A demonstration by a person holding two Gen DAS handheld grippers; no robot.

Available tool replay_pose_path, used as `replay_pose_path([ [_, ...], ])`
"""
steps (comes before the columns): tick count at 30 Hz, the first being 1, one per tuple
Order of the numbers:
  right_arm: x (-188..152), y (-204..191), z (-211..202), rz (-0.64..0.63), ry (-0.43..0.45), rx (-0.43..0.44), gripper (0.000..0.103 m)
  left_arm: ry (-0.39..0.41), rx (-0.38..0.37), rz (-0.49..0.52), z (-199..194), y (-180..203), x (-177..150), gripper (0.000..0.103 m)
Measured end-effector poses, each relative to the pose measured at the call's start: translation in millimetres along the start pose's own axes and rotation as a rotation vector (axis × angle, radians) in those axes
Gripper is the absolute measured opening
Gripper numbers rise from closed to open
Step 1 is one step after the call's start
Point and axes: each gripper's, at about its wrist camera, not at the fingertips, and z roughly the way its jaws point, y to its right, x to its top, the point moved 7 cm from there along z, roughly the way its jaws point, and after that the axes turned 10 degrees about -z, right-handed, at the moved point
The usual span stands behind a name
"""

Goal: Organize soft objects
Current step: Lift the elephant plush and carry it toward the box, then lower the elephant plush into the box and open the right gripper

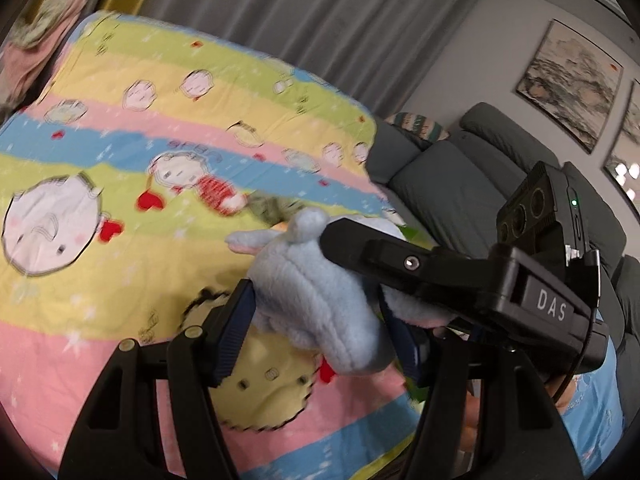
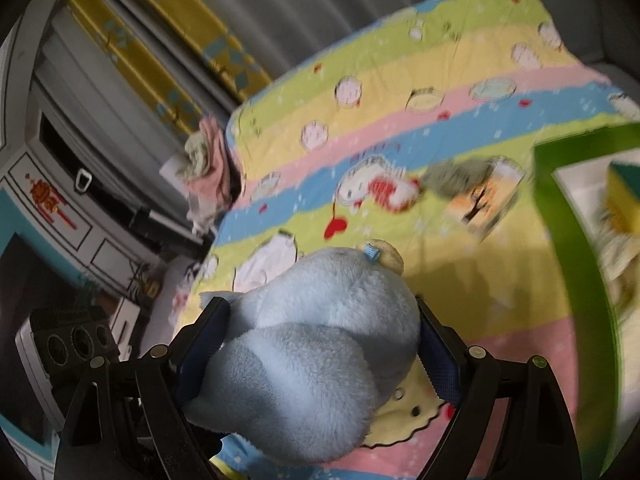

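Between both pairs of tongs you hold the blue plush toy (image 2: pixel 316 356) above the striped bed cover (image 1: pixel 120 128): the left tongs (image 1: pixel 320 324) pinch its narrow end, the right tongs (image 2: pixel 320 344) squeeze its round body. Right of the right tongs stands a green bin (image 2: pixel 576 264). Carry steadily; release one side first. The fleece is thick, soft and compressible.

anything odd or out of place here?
Both grippers clamp the same blue plush toy: left gripper and right gripper each pinch it above the striped blanket. A grey soft item lies loose further back; too blurred to identify.
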Motion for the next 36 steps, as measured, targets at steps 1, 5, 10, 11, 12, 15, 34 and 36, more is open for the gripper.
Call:
replay_pose_path([
  [1, 6, 3, -9, -0.007, 0.026, -0.018, 0.09, 0.004, -0.009, 0.012, 2, 7, 2, 0.063],
  [5, 26, 19, -37, -0.012, 0.099, -0.106, 0.09, 0.0, -0.055, 0.058, 20, 40, 11, 0.063],
  [10, 49, 52, -75, 0.033, 0.183, -0.153, 0.09, -0.013, -0.114, 0.111, 49, 86, 26, 0.063],
  [11, 55, 61, -81, 0.043, 0.194, -0.16, 0.09, -0.015, -0.122, 0.122, 56, 94, 28, 0.063],
  [12, 59, 69, -87, 0.052, 0.202, -0.168, 0.09, -0.023, -0.129, 0.136, 66, 105, 31, 0.063],
  [15, 71, 95, -100, 0.078, 0.222, -0.194, 0.09, -0.05, -0.152, 0.152, 88, 126, 33, 0.063],
  [34, 54, 233, -92, 0.345, 0.186, -0.251, 0.09, -0.255, -0.091, 0.192, 193, 154, -1, 0.06],
  [36, 51, 237, -88, 0.361, 0.176, -0.251, 0.09, -0.268, -0.075, 0.188, 197, 151, -3, 0.062],
])
